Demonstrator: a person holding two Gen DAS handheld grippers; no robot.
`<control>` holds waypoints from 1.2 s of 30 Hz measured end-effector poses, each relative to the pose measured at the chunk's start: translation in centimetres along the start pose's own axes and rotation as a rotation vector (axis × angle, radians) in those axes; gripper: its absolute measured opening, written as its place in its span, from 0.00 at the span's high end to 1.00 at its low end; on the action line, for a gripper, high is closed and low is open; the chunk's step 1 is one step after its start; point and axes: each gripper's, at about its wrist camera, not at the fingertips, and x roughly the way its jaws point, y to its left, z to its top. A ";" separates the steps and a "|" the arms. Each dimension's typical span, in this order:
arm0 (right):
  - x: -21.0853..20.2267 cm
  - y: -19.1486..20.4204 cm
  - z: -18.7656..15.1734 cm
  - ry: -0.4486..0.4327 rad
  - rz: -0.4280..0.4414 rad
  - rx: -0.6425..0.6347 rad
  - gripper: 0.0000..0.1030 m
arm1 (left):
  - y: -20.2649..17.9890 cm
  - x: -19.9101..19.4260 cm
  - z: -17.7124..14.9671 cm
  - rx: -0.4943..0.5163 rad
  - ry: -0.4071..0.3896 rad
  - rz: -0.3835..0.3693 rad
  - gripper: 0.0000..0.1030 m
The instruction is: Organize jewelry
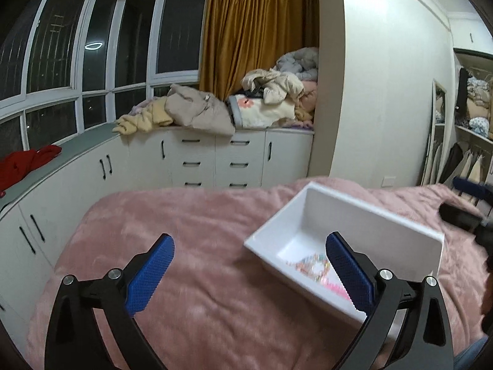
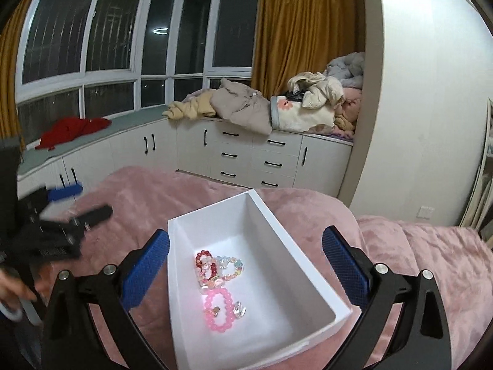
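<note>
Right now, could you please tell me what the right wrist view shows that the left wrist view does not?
Only the right wrist view shows the jewelry clearly: a pink bead bracelet, a red bead bracelet and a pastel one.

Only the left wrist view shows the wardrobe with hanging clothes.

Both show the white box on the pink blanket, and an open, empty tool, left and right.

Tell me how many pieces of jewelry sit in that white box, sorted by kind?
In the white box, seen from the right wrist camera:
Beaded bracelets: 3 (pink, red, pastel multicolour)
Small loose pieces, too small to identify: 2 (gold-toned, clear)
Total: 5
</note>
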 end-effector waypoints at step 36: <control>-1.4 3.9 -8.9 0.171 -0.054 -0.037 0.05 | -6.8 1.2 -7.5 0.155 0.125 -0.072 0.03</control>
